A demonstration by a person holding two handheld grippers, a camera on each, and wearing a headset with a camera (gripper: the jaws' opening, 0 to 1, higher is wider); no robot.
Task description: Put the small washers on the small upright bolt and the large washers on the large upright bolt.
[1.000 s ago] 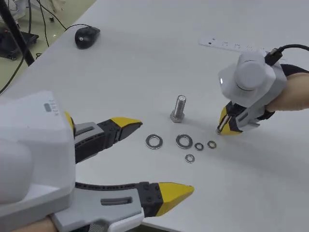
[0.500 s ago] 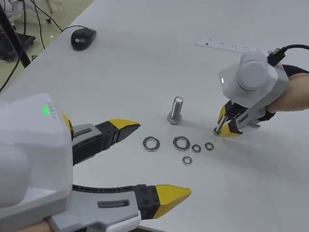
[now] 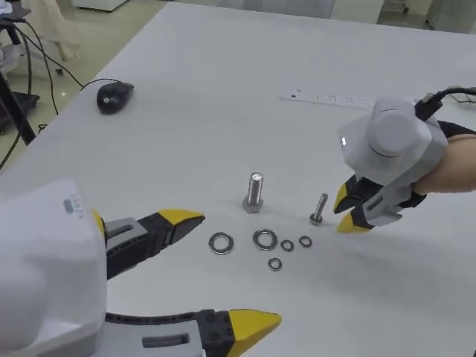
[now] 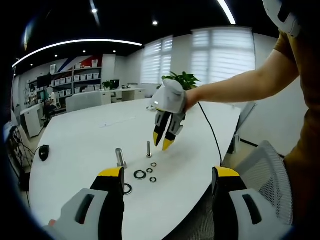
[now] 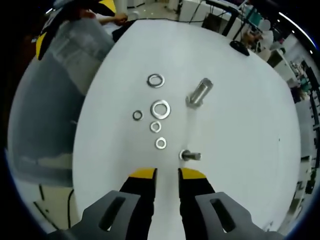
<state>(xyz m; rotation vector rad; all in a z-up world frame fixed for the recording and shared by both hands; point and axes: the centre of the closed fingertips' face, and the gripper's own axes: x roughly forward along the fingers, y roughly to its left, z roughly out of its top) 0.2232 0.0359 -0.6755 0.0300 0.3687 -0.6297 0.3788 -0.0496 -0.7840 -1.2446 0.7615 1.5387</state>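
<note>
"How far along is the job?"

"Only the set-up is done. The large bolt [image 3: 254,192] stands upright on the table [image 3: 186,111], and the small bolt [image 3: 319,209] stands upright just to its right. No washer is on either one. The large washers [image 3: 265,239] lie flat just in front of the large bolt, and the small washers [image 3: 287,245] lie beside them, toward the small bolt. All five are left to do."

"And the grippers?"

"The right gripper [image 3: 346,212] sits right of the large bolt, just past the small one, with its jaws a narrow gap apart and nothing between them. The left gripper [image 3: 223,269] hangs to the front-left of the large bolt, spread wide and empty."

"What's different from a moment ago?"

"Then the right gripper was clamping the small bolt, which leaned against the table. Now it has let go, and that bolt stands by itself."
</note>
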